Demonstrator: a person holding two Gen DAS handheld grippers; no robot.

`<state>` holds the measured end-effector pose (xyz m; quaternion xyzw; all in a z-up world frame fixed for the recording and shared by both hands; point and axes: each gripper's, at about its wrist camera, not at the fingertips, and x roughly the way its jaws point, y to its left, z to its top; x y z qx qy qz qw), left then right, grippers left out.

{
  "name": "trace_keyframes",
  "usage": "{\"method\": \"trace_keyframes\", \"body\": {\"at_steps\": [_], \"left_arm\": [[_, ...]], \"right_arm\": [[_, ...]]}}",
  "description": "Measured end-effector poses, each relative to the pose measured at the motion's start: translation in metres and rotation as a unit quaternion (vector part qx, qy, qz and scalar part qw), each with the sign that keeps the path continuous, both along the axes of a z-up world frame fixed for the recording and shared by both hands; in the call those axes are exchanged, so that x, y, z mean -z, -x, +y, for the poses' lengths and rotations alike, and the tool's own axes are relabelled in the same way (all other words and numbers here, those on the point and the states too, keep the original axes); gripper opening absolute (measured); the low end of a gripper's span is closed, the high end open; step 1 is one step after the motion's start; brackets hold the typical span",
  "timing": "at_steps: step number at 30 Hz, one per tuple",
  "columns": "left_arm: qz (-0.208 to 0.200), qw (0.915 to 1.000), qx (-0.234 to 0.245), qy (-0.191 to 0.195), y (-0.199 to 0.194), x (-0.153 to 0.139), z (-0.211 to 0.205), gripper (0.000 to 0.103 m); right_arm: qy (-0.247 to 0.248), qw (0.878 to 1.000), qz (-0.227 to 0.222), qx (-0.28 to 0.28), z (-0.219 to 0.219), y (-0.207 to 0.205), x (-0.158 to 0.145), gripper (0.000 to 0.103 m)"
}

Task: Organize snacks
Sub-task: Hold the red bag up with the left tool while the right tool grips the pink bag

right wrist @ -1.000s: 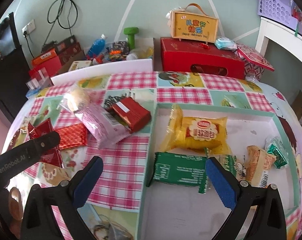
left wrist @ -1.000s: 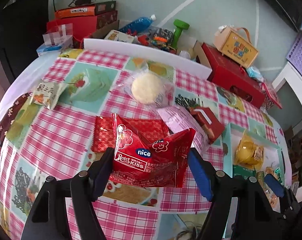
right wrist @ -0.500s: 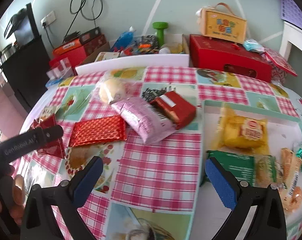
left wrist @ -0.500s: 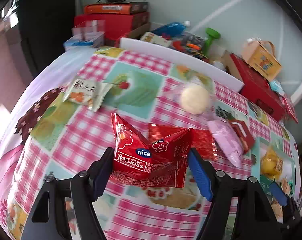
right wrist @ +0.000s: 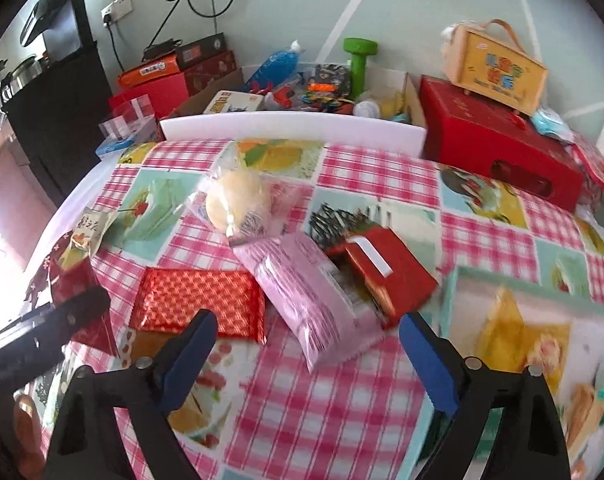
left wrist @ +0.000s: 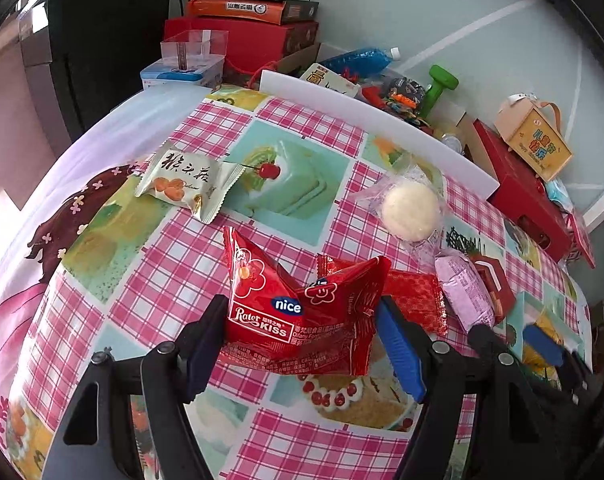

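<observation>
My left gripper (left wrist: 302,344) is shut on a red "nice Rater Kiss" snack bag (left wrist: 297,312), held above the checked tablecloth. Behind it lie a flat red foil packet (left wrist: 414,304), a pink packet (left wrist: 466,292), a small red box (left wrist: 496,284), a round cream bun in clear wrap (left wrist: 412,210) and a cream-coloured pastry packet (left wrist: 185,184). My right gripper (right wrist: 306,360) is open just in front of the pink packet (right wrist: 318,304), with the red foil packet (right wrist: 199,304) at its left and the red box (right wrist: 386,272) behind. The green-rimmed tray (right wrist: 454,292) with yellow snacks sits at right.
Beyond the table's far edge stand a white board (right wrist: 293,128), a red carton (right wrist: 498,152) with a small yellow case (right wrist: 498,68) on it, stacked red and orange boxes (left wrist: 241,28), a green dumbbell (right wrist: 360,60) and a blue bottle (left wrist: 362,58). A dark cabinet (right wrist: 57,120) stands left.
The right gripper has swung left from over the tray to the loose packets, closing in on the pink packet. The left gripper, still holding the red bag, has drifted left and back.
</observation>
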<state>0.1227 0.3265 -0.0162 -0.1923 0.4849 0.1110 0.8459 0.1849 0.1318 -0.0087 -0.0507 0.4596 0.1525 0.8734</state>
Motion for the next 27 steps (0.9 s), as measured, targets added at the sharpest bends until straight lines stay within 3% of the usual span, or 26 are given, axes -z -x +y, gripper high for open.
{"method": "trace_keyframes", "body": {"at_steps": [12, 18, 24, 27], "left_arm": [[0.006, 0.9999, 0.008, 0.003, -0.002, 0.005, -0.005, 0.075], [0.01, 0.9999, 0.011, 0.003, -0.002, 0.007, -0.007, 0.075], [0.011, 0.9998, 0.015, 0.005, -0.002, 0.008, -0.01, 0.075], [0.013, 0.9998, 0.017, 0.005, -0.002, 0.008, -0.011, 0.075]], "right_arm": [[0.015, 0.998, 0.043, -0.049, 0.02, -0.032, 0.02, 0.081], [-0.007, 0.998, 0.06, -0.022, 0.006, -0.037, 0.027, 0.061], [-0.012, 0.998, 0.058, 0.001, -0.002, -0.029, 0.028, 0.049], [-0.019, 0.998, 0.057, 0.014, -0.006, -0.022, 0.027, 0.048]]}}
